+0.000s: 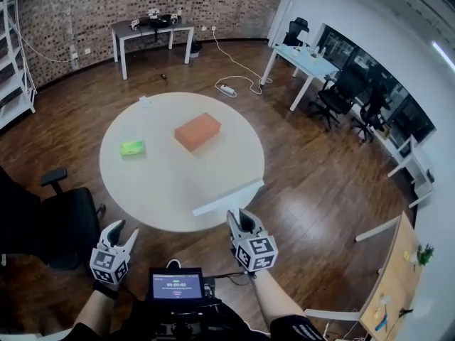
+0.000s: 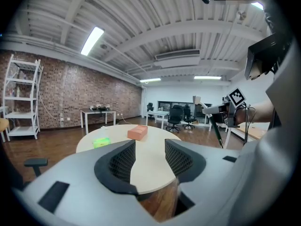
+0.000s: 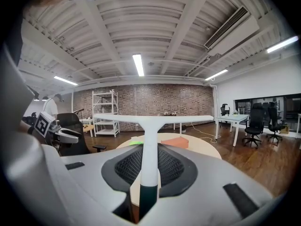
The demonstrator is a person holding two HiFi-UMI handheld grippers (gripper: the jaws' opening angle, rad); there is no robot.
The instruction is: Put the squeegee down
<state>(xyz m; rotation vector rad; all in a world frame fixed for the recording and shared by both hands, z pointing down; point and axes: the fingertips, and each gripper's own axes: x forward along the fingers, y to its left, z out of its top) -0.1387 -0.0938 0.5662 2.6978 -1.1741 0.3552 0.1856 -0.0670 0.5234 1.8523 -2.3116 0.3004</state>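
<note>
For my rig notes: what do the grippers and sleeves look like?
Both the left gripper and right gripper are light grey, with black mesh pads and a black-and-white marker cube. The right sleeve is black with white stripes.

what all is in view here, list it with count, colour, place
round white table: one, white, mid floor
orange brick-shaped block: one, orange, on the table, far right
small green pad: one, green, on the table, left of the block
white T-shaped squeegee: one, white, dark handle end, above the table's near edge
white desks: two, white, by the brick wall and at right
black office chairs: several, black, right windows, one left of the table
white shelf unit: one, white, far left
left gripper: one, grey, open, empty
right gripper: one, grey, shut on the squeegee
</note>
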